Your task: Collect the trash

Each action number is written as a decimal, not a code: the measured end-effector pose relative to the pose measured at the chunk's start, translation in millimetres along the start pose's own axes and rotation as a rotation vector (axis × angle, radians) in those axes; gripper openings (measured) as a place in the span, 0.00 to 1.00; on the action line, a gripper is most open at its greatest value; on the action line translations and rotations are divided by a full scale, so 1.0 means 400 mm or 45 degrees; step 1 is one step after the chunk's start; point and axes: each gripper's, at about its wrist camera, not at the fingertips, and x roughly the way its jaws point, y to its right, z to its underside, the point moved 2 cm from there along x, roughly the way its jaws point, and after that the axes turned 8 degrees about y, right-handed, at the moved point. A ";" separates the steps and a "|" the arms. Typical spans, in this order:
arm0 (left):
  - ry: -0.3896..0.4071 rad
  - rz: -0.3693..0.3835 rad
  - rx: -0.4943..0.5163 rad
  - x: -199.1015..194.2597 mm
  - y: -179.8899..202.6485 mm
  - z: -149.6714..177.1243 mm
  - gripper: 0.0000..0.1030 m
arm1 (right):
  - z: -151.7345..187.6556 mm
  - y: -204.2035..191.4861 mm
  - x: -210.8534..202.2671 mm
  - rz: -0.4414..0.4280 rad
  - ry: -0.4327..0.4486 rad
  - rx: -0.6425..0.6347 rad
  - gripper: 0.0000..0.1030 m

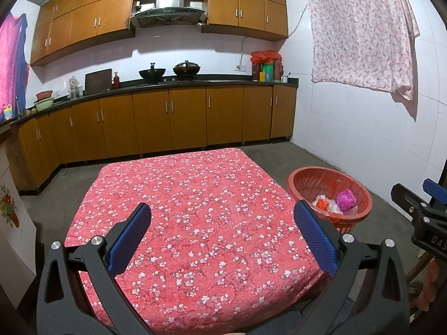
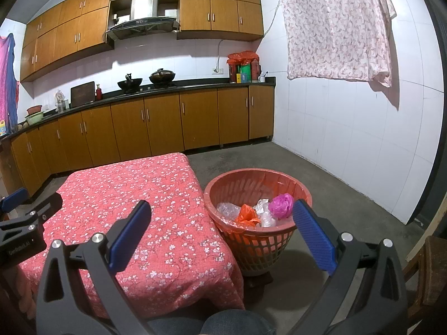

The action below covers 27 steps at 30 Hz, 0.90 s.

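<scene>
A red plastic basket (image 2: 223, 178) stands on the floor right of the table; it also shows in the left wrist view (image 1: 296, 178). Inside lie a crumpled pink bag (image 2: 280, 205), an orange wrapper (image 2: 245, 215) and clear plastic (image 2: 227, 209). The pink bag also shows in the left wrist view (image 1: 346, 199). My left gripper (image 1: 222, 237) is open and empty above the table's red floral cloth (image 1: 195, 195). My right gripper (image 2: 222, 237) is open and empty, over the table's right edge and the basket's near rim. No trash shows on the cloth (image 2: 125, 195).
Wooden kitchen cabinets (image 1: 167, 122) and a counter with woks (image 1: 152, 74) run along the back wall. A floral sheet (image 1: 360, 33) hangs on the white tiled right wall. Grey concrete floor (image 2: 349, 195) surrounds the table. A wooden chair (image 2: 430, 265) sits at the right.
</scene>
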 end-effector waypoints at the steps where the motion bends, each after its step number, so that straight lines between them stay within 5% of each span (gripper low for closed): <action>1: 0.000 0.000 0.000 0.000 0.000 0.000 0.98 | 0.001 0.000 0.000 0.000 0.000 0.001 0.96; 27: -0.014 -0.006 -0.002 0.000 0.005 0.012 0.98 | 0.002 -0.003 0.000 0.003 -0.005 0.007 0.96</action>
